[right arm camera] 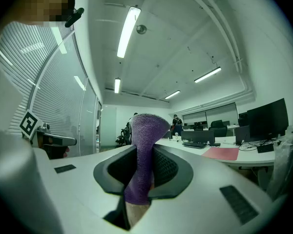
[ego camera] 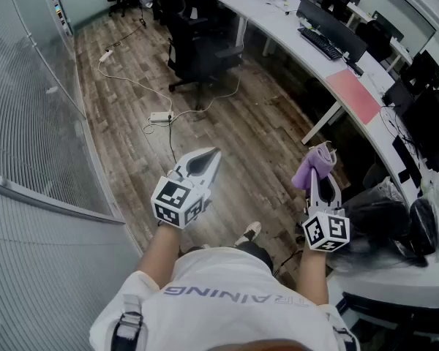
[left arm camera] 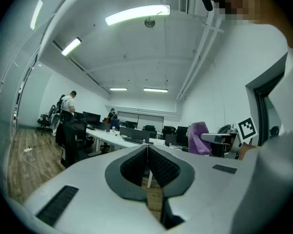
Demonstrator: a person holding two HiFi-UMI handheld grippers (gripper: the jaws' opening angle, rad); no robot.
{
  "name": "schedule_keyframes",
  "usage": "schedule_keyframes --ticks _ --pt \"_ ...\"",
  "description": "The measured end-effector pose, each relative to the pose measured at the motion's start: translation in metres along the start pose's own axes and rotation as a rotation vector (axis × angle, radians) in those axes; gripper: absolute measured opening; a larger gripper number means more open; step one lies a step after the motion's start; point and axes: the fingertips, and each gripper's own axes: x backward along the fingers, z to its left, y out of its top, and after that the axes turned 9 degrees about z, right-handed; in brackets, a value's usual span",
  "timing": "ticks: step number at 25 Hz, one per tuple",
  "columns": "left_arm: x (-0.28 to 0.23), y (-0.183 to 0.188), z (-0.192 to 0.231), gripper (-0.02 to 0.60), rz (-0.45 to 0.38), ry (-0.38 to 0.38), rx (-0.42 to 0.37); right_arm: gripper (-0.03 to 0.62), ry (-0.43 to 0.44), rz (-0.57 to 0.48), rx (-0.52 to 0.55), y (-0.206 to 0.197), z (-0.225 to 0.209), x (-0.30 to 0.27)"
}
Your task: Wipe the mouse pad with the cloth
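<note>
The purple cloth (ego camera: 309,168) is clamped in the right gripper (ego camera: 322,175) above the floor, while the left gripper (ego camera: 211,155) is closed on nothing. The pink mouse pad (ego camera: 355,93) lies untouched on the white desk (ego camera: 293,39) at far right. "AINING" is legible on the shirt (ego camera: 227,298).

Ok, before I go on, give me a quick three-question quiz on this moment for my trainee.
1. What does the right gripper clamp? A) a purple cloth B) a keyboard C) nothing
2. True or false: the left gripper has its jaws wide apart.
3. Fill in: the pink mouse pad lies on the white ____, untouched.

Key: 1 A. 2 false, the jaws are together with nothing between them. 3 desk.
</note>
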Motion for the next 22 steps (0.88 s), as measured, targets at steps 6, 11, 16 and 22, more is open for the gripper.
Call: schedule_keyframes --ticks 6,11,16,22 --pt "-0.002 0.002 0.0 0.031 0.0 -0.001 0.001 0.092 0.006 0.008 -0.004 -0.002 -0.001 -0.002" --pt "-0.006 0.001 0.001 0.031 0.007 -0.007 0.0 0.092 0.006 0.011 -0.008 -0.004 -0.001 -0.005" --pt "-0.012 0.0 0.002 0.031 0.01 -0.011 0.005 0.094 0.034 -0.014 -0.018 -0.001 -0.002 -0.007" --pt "-0.027 0.0 0.006 0.031 0.027 -0.009 0.011 0.094 0.032 -0.004 -0.046 -0.003 -0.017 -0.022"
